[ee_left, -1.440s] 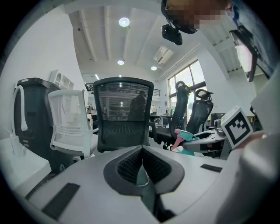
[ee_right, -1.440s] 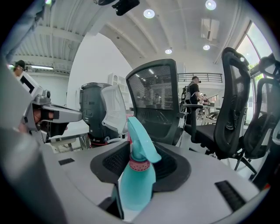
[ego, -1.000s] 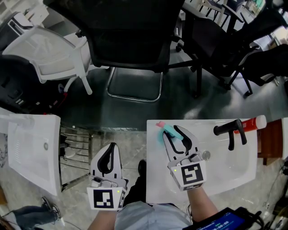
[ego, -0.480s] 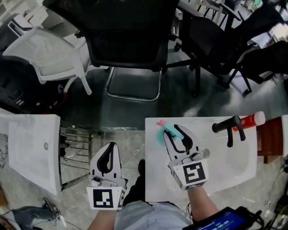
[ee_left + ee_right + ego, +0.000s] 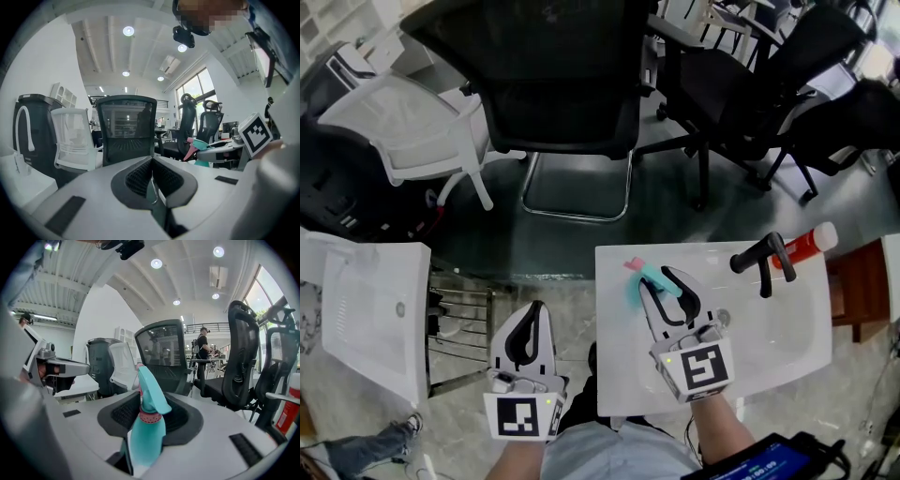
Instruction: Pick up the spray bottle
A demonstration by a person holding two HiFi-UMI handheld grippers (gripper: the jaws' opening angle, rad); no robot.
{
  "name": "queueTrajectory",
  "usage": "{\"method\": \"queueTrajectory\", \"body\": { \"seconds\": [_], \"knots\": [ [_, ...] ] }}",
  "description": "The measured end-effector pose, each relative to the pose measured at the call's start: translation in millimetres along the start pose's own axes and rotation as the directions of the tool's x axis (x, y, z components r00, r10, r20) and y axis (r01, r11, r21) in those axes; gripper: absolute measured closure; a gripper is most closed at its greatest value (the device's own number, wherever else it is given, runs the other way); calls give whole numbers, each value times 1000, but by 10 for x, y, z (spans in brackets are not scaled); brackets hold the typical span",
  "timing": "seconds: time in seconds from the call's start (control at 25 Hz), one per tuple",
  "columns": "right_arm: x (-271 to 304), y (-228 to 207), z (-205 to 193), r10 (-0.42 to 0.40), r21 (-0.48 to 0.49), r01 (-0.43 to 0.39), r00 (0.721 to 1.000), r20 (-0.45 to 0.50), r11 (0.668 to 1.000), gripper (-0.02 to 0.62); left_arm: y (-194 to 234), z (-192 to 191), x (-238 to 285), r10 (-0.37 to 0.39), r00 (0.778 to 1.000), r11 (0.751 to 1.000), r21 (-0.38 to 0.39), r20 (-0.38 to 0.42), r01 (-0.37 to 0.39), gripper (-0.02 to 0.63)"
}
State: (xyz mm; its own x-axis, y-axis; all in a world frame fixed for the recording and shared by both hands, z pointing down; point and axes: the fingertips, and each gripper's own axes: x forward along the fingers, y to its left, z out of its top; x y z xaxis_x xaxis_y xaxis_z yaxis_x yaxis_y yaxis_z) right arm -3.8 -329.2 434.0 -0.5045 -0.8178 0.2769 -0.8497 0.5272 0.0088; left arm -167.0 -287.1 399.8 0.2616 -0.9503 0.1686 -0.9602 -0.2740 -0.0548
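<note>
Bottle first: the teal plastic spray bottle [image 5: 149, 427] with a pink band at its neck stands between the pads of my right gripper [image 5: 666, 286]. The pads pinch its body from either side, and the nozzle head points away from me. Seen from above, it is over the left part of the white ceramic washbasin [image 5: 797, 347]; I cannot tell whether its base touches the surface. A black lever tap [image 5: 759, 259] stands at the far rim, with a red bottle with a white cap [image 5: 806, 244] just behind it. My left gripper [image 5: 151, 169] hangs beside the basin, over the floor, jaws pressed together on nothing. A black mesh office chair [image 5: 562, 84] stands beyond.
</note>
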Motion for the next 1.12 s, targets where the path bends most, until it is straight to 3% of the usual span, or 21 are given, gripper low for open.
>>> {"method": "queueTrajectory", "body": {
  "seconds": [0.6, 1.12],
  "knots": [
    [-825, 213, 502, 16, -17, -14, 993, 119, 1000, 445, -466, 575, -520, -14, 990, 999, 34, 139, 9, 588],
    [-1329, 368, 728, 21, -70, -8, 982, 189, 997, 445, -690, 786, -889, -14, 980, 998, 59, 197, 3, 588]
  ]
}}
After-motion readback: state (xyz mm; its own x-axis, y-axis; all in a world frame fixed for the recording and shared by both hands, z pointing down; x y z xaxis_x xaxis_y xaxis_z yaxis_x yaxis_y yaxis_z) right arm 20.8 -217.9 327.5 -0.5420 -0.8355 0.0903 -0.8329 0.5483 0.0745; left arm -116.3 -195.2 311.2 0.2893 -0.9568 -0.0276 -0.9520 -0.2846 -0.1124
